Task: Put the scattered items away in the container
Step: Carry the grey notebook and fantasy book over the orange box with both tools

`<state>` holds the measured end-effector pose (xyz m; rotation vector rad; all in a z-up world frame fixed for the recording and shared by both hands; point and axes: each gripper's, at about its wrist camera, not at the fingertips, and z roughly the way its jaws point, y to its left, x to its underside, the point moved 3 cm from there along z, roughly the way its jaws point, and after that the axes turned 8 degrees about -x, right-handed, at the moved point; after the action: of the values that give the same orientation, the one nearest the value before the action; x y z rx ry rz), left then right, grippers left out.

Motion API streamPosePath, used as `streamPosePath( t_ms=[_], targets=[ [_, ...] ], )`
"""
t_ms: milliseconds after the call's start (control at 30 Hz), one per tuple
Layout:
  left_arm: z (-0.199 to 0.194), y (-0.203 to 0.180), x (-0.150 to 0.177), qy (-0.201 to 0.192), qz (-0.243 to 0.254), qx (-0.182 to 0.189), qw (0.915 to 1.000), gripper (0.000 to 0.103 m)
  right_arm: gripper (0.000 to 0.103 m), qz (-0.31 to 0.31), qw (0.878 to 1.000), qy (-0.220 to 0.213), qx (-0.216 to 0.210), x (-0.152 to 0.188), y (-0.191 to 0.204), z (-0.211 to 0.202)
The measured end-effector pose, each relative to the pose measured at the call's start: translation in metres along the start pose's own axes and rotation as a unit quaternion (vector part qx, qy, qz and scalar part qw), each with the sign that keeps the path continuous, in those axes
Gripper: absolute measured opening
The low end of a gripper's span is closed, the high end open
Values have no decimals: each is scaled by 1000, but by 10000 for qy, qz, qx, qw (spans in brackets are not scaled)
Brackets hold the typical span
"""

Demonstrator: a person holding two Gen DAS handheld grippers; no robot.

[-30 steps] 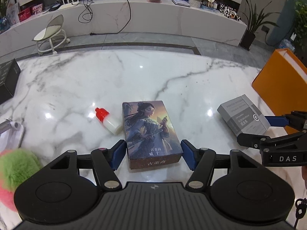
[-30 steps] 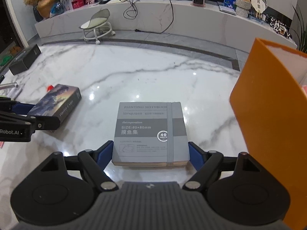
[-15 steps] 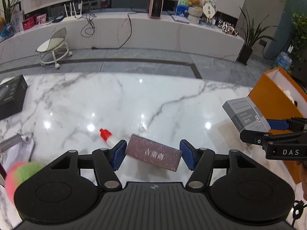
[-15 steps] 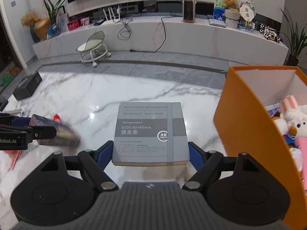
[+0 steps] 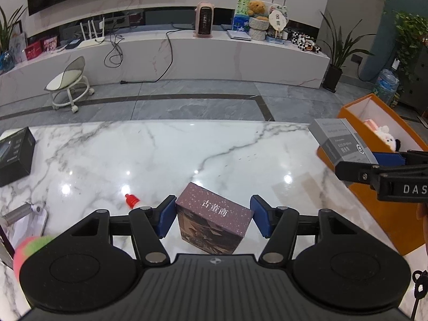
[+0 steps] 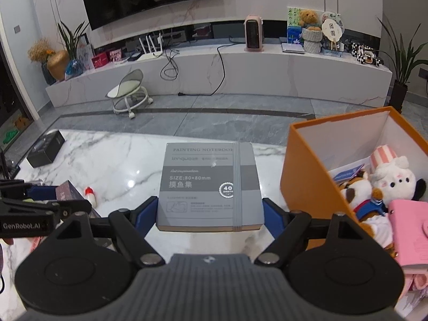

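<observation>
While both hand-held grippers clamp loads, left hand-held gripper on dark box, right hand-held gripper on grey notebook, glossy marble table, orange container at three o'clock, grey tiled floor at twelve

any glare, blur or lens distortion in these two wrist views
Left wrist view: bright lamp reflections dot the marble table; the fisheye bows the table edge; the card box is sharp. Right wrist view: fewer glints on the marble, the notebook print crisp, the orange box walls skewed.

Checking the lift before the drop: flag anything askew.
The purple picture-card box sits skewed in the left gripper, one corner tipped up. The grey painting notebook lies square in the right gripper.
</observation>
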<state>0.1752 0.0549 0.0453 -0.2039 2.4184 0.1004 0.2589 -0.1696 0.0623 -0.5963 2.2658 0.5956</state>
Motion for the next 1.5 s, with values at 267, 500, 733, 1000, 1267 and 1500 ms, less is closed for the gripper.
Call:
streamPosePath(
  t_ms=[267, 500, 733, 1000, 1267, 1500],
  targets=[
    [-14, -21, -11, -70, 113, 245, 9996, 70, 83, 206, 9992, -337, -21, -10, -11, -29],
    [-19, -42, -19, -97, 321, 276, 9991, 70, 83, 438, 9975, -558, 66, -12, -32, -55],
    [-34, -82, -44, -264, 745, 378, 9962, 70, 83, 755, 9941, -719, 292, -12, -61, -82],
    [-49, -130, -82, -515, 973, 570, 9923, 70, 83, 1149, 9874, -858, 670, -10, -101, -106],
    [-52, -185, -111, -734, 1270, 679, 9869, 70, 83, 1381, 9814, -815, 1058, -2, -132, -121],
    [-48, -227, -123, -805, 1367, 883, 9834, 70, 83, 1390, 9788, -723, 1320, 7, -148, -132]
  ],
)
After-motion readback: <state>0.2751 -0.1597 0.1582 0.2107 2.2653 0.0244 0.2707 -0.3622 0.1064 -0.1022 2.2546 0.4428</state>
